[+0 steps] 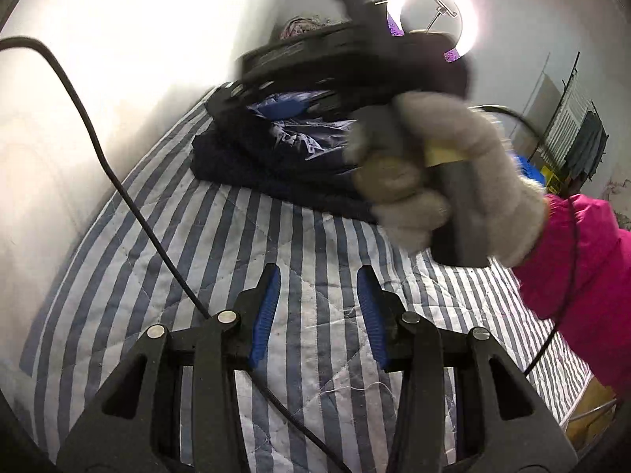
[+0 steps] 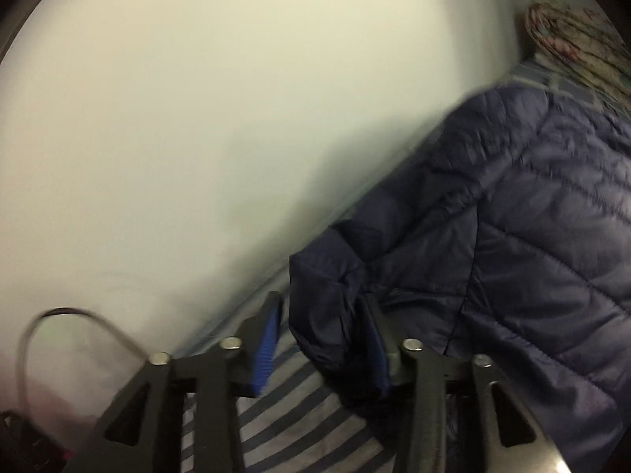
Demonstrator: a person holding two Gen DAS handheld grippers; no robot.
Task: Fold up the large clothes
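Observation:
A navy quilted puffer jacket (image 2: 532,213) lies on the blue-and-white striped bed quilt (image 1: 307,315) by the wall; it also shows in the left wrist view (image 1: 276,157), partly folded. My right gripper (image 2: 321,327) is open, with the jacket's sleeve cuff (image 2: 327,315) between its blue pads, resting against the right pad. In the left wrist view the right gripper's body (image 1: 335,59) is held by a grey-gloved hand (image 1: 441,173) over the jacket. My left gripper (image 1: 318,295) is open and empty above the quilt, short of the jacket.
A white wall runs along the bed's far side. A black cable (image 1: 130,197) crosses the left view. A ring light (image 1: 434,15) shines at the back. A patterned pillow (image 2: 579,47) lies beyond the jacket. A clothes rack (image 1: 575,134) stands at the right.

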